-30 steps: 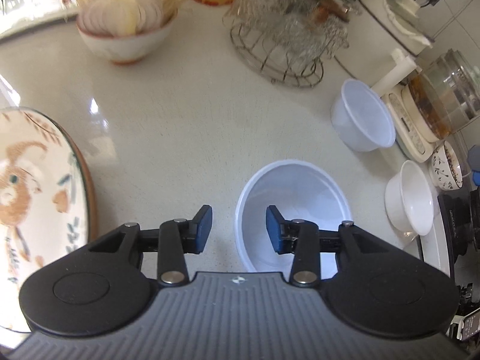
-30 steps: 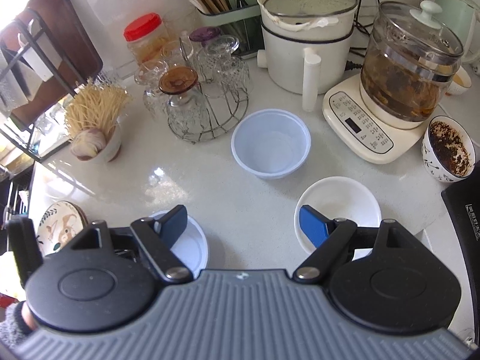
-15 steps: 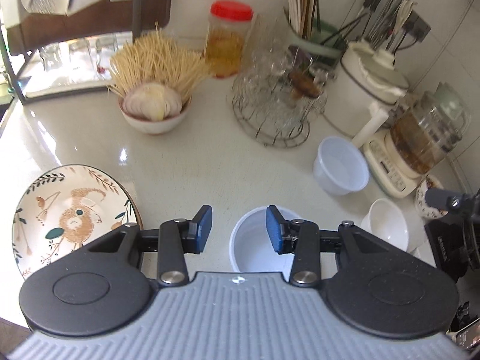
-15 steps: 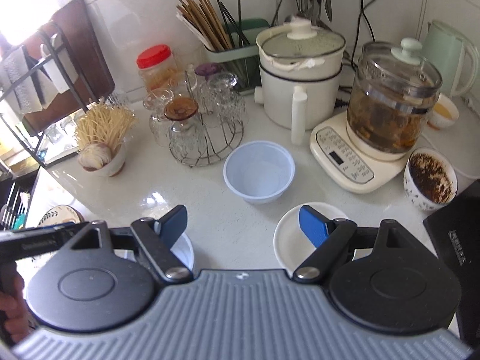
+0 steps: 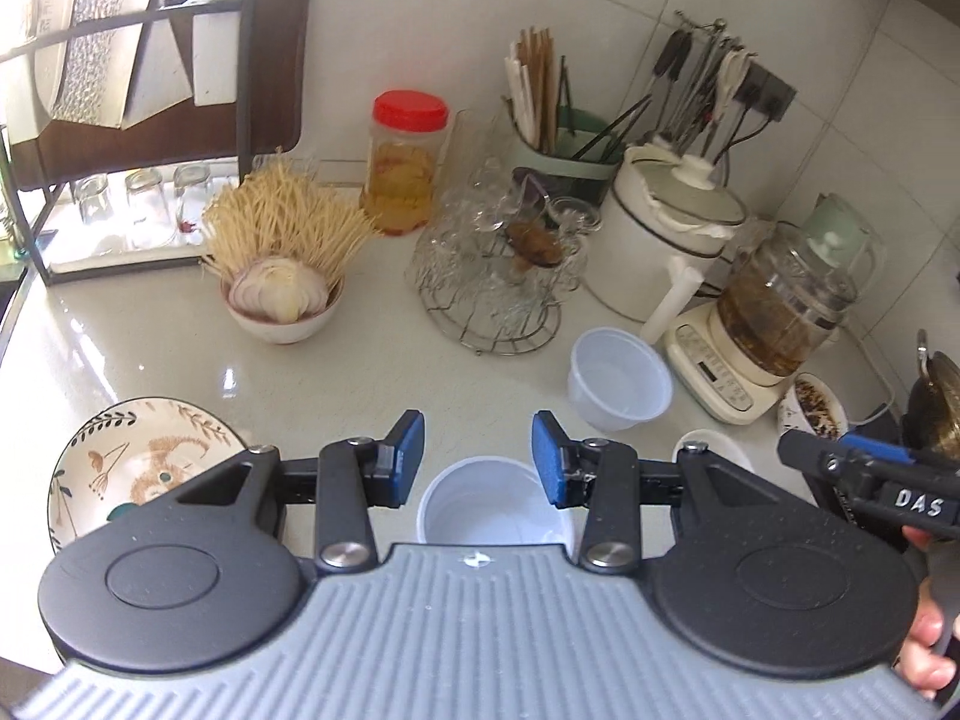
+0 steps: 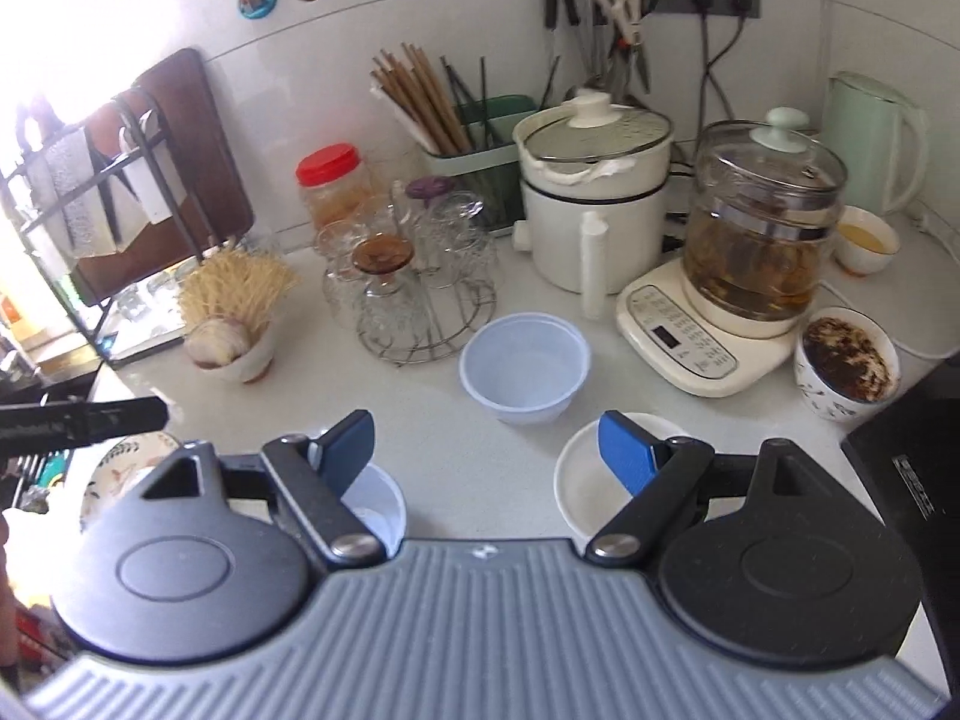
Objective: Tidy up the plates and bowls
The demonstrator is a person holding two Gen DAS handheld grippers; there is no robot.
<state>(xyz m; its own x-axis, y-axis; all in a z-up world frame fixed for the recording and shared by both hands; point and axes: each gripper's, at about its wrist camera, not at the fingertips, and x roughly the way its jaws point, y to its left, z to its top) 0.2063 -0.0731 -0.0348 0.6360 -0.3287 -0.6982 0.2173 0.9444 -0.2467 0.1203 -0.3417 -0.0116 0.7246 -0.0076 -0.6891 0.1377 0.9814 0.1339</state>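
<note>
Currently between grasps: left claw (image 5: 478, 457) released, above near plastic bowl (image 5: 492, 501) on desk (image 5: 180, 354); right claw (image 6: 486, 450) released, empty. Second plastic bowl (image 6: 523, 367) beyond, white dish (image 6: 585, 489) right, patterned plate (image 5: 120, 462) left. Next, probably: grip near bowl's rim, nest into second.

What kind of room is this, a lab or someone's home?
Most likely a home kitchen counter: chopsticks in a caddy, a lidded electric cooking pot and a rack of upturned glasses stand by the tiled wall.

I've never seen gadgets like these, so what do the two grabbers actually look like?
Both match: the left gripper and right gripper each have a ribbed grey body, two round black discs, black linkages with silver rivets, and blue finger pads. White "DAS" lettering marks the right one's side.
</note>
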